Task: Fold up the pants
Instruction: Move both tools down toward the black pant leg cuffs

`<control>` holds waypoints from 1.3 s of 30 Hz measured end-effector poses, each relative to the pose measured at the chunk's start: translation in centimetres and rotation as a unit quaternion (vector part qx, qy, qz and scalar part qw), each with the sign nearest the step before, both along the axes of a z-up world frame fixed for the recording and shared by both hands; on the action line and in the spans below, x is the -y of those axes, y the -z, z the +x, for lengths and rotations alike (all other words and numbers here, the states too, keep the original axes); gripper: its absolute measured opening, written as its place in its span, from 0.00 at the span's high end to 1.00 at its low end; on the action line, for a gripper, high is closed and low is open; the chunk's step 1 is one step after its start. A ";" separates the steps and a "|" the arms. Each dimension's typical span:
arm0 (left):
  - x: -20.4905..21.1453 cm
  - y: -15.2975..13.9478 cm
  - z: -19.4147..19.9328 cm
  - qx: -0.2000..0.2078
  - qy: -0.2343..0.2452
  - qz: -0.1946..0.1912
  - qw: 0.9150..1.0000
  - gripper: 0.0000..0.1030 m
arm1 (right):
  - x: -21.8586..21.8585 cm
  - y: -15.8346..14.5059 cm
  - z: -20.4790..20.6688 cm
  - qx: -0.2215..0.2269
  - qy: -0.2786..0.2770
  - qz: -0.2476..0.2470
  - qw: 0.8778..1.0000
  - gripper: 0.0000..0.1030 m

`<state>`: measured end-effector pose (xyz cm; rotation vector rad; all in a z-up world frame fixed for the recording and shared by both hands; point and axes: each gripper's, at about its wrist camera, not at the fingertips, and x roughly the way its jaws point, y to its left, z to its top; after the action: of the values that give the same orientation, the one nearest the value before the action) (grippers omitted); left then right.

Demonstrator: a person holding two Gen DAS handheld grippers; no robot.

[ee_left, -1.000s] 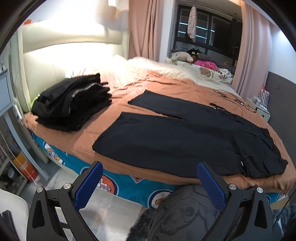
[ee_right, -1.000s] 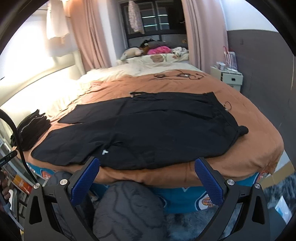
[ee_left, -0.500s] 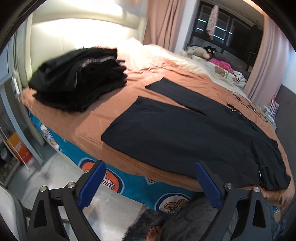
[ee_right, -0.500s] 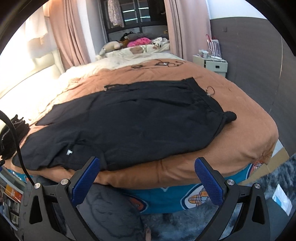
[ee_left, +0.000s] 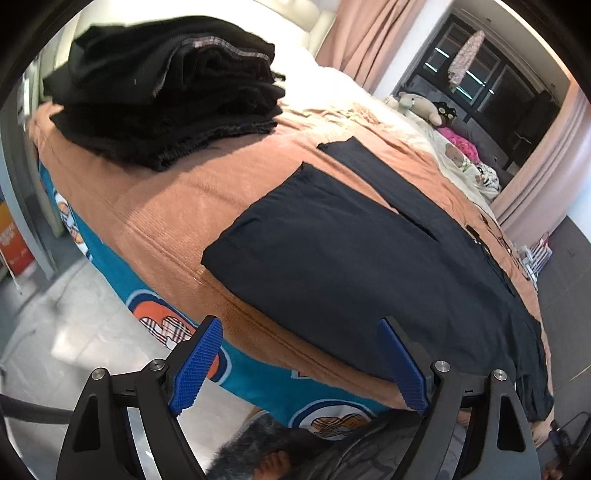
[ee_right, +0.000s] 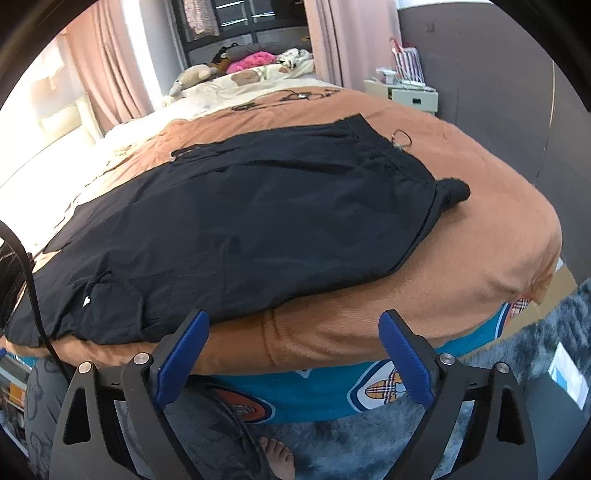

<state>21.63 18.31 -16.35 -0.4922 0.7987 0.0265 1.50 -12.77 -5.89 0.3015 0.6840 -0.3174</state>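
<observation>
Reaching in for the first fold, nothing gripped.
Our left gripper (ee_left: pixel 301 363) and right gripper (ee_right: pixel 295 356), both spread apart, must pinch the flat black fabric pants (ee_right: pixel 240 221) along their near edge.

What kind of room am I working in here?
Most likely a home bedroom: black pants lie spread on a bed, stuffed toys sit at its far side, and pink curtains frame a window.

Home bedroom, bed (ee_right: pixel 480 258), curtains (ee_left: pixel 365 33), stuffed toys (ee_left: pixel 421 105)

Pink curtains (ee_right: pixel 340 40) frame a dark window (ee_left: pixel 480 81) behind the bed (ee_right: pixel 480 229).
</observation>
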 end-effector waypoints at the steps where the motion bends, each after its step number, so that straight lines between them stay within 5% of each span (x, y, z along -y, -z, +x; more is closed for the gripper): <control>1: -0.1 0.2 0.2 0.001 0.001 -0.006 1.000 0.16 | 0.1 0.1 0.2 0.000 0.002 0.004 1.000 0.14; 5: -0.1 0.6 1.1 -0.004 0.003 -0.019 1.000 0.25 | 1.1 0.5 0.6 0.002 0.004 0.018 1.000 0.19; 13: -0.7 1.2 2.5 -0.015 -0.013 -0.019 1.000 0.27 | 3.9 1.2 0.9 0.006 0.043 0.049 0.998 0.19; 23: -1.4 0.7 3.2 -0.013 -0.032 -0.004 0.999 0.55 | 7.1 2.4 1.1 0.016 0.079 0.084 0.993 0.26; 31: -2.0 0.9 3.6 -0.010 -0.032 -0.013 0.999 0.57 | 9.8 2.6 1.1 0.040 0.099 0.105 0.989 0.28; 35: -2.4 0.7 4.1 -0.015 -0.045 -0.010 0.999 0.84 | 11.6 2.2 1.7 0.045 0.104 0.120 0.986 0.36; 39: -2.4 -0.2 4.3 -0.003 -0.044 -0.015 0.999 0.92 | 13.5 2.3 2.6 0.022 0.115 0.129 0.985 0.68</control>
<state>25.93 20.73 -16.16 -0.5551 0.7834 0.0988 4.06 -26.32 -8.22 0.6356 0.6488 -0.4412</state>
